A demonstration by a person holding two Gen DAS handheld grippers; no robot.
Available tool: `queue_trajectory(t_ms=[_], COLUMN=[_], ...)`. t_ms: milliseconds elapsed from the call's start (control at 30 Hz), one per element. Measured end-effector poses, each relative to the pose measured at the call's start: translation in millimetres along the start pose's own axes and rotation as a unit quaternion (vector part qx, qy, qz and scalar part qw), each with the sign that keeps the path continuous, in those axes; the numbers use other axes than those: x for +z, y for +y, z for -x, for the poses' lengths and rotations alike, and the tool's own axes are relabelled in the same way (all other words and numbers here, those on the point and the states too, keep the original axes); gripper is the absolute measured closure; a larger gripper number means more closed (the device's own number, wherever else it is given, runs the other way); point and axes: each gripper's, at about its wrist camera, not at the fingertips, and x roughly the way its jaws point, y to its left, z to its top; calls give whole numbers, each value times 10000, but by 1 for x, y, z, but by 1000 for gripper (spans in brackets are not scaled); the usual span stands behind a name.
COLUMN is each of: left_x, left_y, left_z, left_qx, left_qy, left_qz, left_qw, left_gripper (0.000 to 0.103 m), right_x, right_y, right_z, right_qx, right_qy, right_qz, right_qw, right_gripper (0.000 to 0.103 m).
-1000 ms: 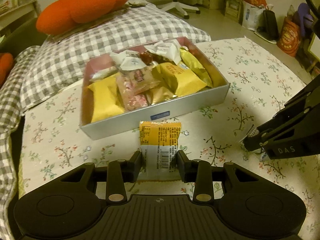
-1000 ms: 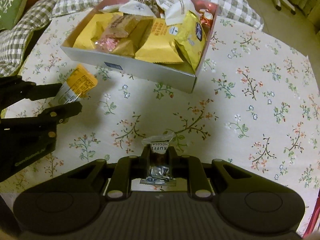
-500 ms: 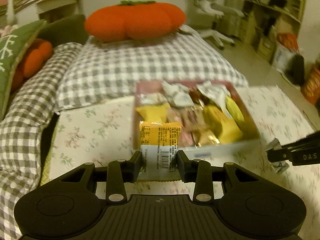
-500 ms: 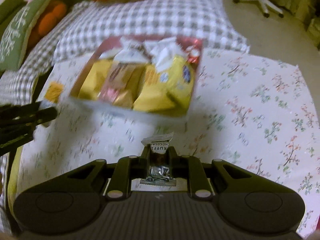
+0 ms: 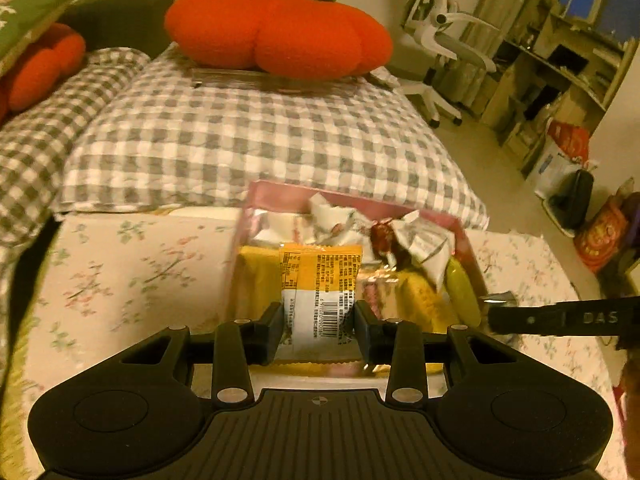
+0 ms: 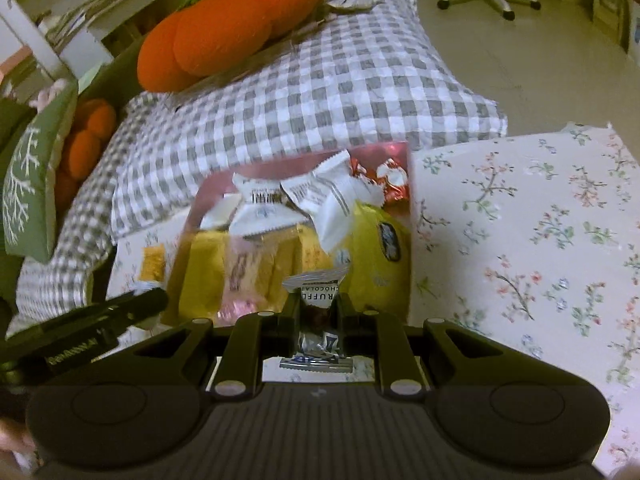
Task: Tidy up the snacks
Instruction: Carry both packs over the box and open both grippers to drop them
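Observation:
My left gripper (image 5: 319, 322) is shut on an orange-and-white snack packet (image 5: 320, 280) and holds it over the near left part of the snack box (image 5: 464, 228). My right gripper (image 6: 319, 312) is shut on a small silver truffle chocolate packet (image 6: 318, 288) and holds it over the box's (image 6: 384, 148) near edge. The box is pink inside and full of yellow, white and red wrapped snacks. The right gripper's finger (image 5: 560, 317) shows at the right of the left wrist view, the left gripper's finger (image 6: 100, 316) at the left of the right wrist view.
The box lies on a floral tablecloth (image 6: 520, 220). Behind it is a grey checked cushion (image 5: 240, 140) with an orange pumpkin pillow (image 5: 280, 32) on top. A green pillow (image 6: 28, 184) is at the far left. An office chair (image 5: 444, 40) and shelves stand at the back right.
Both grippers have risen and moved forward from the tablecloth to above the box, each still holding its packet. The box now lies right under the fingertips.

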Motion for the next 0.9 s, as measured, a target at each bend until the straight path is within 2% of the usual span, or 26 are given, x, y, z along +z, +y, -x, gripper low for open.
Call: queue_trajectory(t_ms=[233, 333, 533, 700, 767, 900], left_x=[-5, -11, -15, -17, -15, -7], left_y=[-8, -9, -3, -6, -6, -2], left_z=[-30, -40, -45, -45, -43, -34], left_qx=[-83, 5, -157, -120, -66, 32], left_qy=[61, 129, 52, 5, -44, -175], left_qz=[-149, -302, -251, -327, -339, -226], left_qw=[9998, 9995, 9995, 9994, 9994, 9996], left_gripper=[68, 68, 65, 62, 53, 49], right_x=[10, 11, 11, 12, 12, 13], right_y=[6, 12, 21, 26, 25, 21], right_z=[-19, -27, -38, -41, -42, -38], right_qx=[134, 163, 220, 265, 311, 253], right_qy=[54, 82, 115, 27, 4, -22], right_qz=[-68, 7, 59, 14, -60, -146], right_qw=[9999, 9998, 9997, 9996, 9995, 9996], right_gripper=[87, 87, 87, 85, 83, 80])
